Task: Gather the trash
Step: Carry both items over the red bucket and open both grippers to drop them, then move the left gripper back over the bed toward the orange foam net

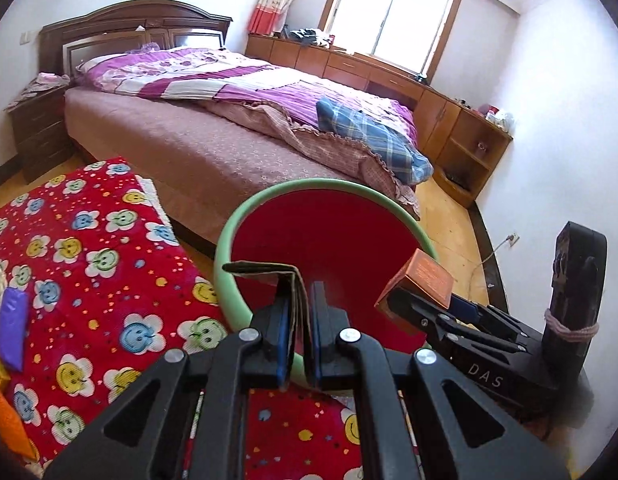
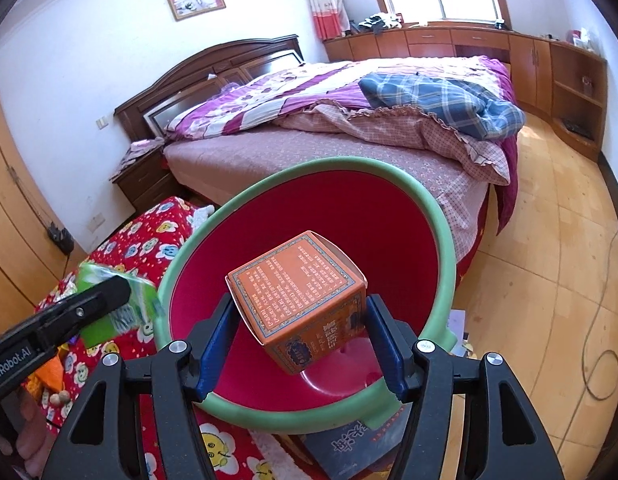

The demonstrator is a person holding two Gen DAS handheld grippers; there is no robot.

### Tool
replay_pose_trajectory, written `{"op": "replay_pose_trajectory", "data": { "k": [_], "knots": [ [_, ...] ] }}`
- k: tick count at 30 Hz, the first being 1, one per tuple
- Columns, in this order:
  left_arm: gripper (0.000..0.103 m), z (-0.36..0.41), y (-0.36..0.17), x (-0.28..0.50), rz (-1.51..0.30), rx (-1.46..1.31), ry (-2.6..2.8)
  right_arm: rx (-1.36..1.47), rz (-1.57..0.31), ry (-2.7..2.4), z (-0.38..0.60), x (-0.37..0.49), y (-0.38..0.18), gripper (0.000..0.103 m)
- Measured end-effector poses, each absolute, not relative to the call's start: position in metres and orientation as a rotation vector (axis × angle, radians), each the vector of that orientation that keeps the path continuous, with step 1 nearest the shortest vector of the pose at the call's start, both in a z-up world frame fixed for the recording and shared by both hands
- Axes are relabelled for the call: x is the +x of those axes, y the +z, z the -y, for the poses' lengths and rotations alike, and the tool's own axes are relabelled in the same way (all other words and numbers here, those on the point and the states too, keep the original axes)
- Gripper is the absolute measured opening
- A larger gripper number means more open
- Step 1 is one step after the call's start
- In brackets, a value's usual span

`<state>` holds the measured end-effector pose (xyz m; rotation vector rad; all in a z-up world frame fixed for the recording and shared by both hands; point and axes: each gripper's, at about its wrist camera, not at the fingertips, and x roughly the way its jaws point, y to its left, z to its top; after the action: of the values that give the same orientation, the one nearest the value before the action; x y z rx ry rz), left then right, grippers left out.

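A red bin with a green rim (image 1: 225,256) (image 2: 445,232) stands between the bed and a red smiley-print cloth. My left gripper (image 1: 299,336) is shut on a flattened, folded green carton (image 1: 293,280), held over the bin's near rim; from the right wrist view the carton (image 2: 121,308) shows green at the left. My right gripper (image 2: 299,332) is shut on an orange printed box (image 2: 297,300), held above the bin's opening. It also shows in the left wrist view (image 1: 423,280), at the bin's right rim.
A red smiley-print cloth (image 1: 89,248) covers a low surface at left, with a purple item (image 1: 13,324) and orange items on it. A bed (image 1: 213,148) lies behind the bin. Wooden cabinets (image 1: 461,120) line the far wall. A cable (image 2: 601,320) lies on the wooden floor.
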<state>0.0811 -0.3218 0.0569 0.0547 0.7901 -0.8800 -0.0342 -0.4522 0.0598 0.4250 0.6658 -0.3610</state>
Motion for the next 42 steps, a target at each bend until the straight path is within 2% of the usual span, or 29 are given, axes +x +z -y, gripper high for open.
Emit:
{"op": "replay_pose_trajectory", "data": {
  "k": [3,5,7,24,42],
  "knots": [
    [0.017,0.325,0.055,0.08,-0.791,0.067,-0.882,0.438,-0.654,-0.369,0.452,-0.039,0.059,0.067],
    [0.032,0.326,0.054,0.079,-0.782,0.071,-0.878,0.441,-0.65,-0.377,0.454,-0.039,0.059,0.069],
    [0.039,0.328,0.055,0.078,-0.772,0.079,-0.87,0.442,-0.649,-0.386,0.456,-0.04,0.058,0.072],
    [0.04,0.305,0.063,0.075,-0.772,0.064,-0.804,0.449,-0.62,-0.401,0.449,-0.053,0.069,0.073],
    [0.04,0.232,0.08,0.062,-0.758,-0.01,-0.669,0.424,-0.617,-0.328,0.4,-0.063,0.087,0.073]
  ]
}}
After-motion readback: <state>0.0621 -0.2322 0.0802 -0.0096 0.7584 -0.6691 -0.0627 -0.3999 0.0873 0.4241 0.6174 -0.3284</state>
